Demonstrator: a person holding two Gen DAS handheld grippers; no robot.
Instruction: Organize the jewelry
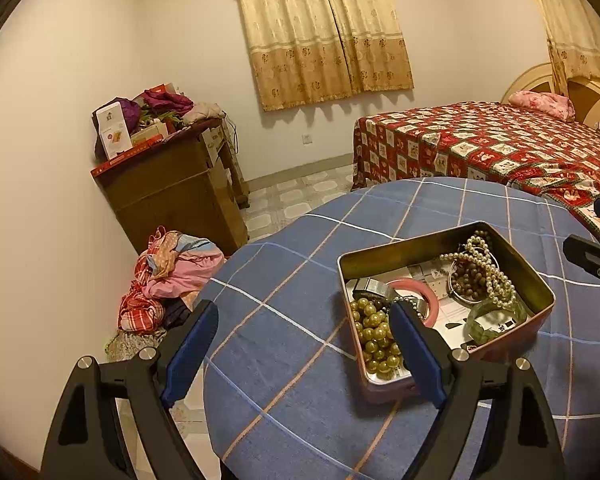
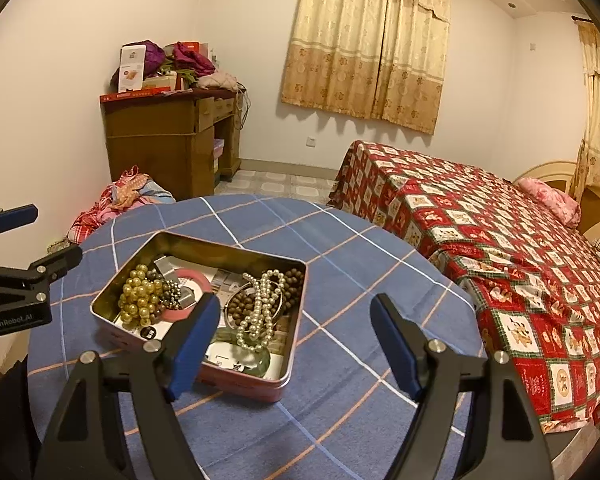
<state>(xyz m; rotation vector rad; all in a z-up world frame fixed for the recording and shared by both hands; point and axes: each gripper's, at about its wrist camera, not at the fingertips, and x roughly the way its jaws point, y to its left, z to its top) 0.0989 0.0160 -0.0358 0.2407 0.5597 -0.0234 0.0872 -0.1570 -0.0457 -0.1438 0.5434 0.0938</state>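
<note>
Left gripper (image 1: 304,322): jaws spread wide, nothing between them; it hangs over the near left edge of the table, its right finger (image 1: 416,354) in front of the tin's near left corner.
Clothes heap (image 1: 168,280): on the floor at the far left, beside the wooden cabinet (image 1: 172,196).
Round table (image 2: 340,264): covered by a blue checked cloth; the tin stands on it.
Tin (image 2: 236,254): open, rectangular, pink outside, near the middle of the table, between the two tools.
Yellow-green bead string (image 2: 140,296): heaped in the left end of the tin.
Pink bangle (image 2: 192,276): lies flat just right of those beads.
Brown bead string (image 2: 256,308): in the right part of the tin, with a pearl necklace (image 2: 260,312) draped across it.
Green bangle (image 1: 496,314): at the near right corner of the tin.
Right gripper (image 2: 296,322): jaws apart and empty, easing wider; its left finger (image 2: 194,344) overlaps the tin's near side, its right finger over bare cloth.
Bed (image 2: 500,248): far right, under a red patterned cover.
</note>
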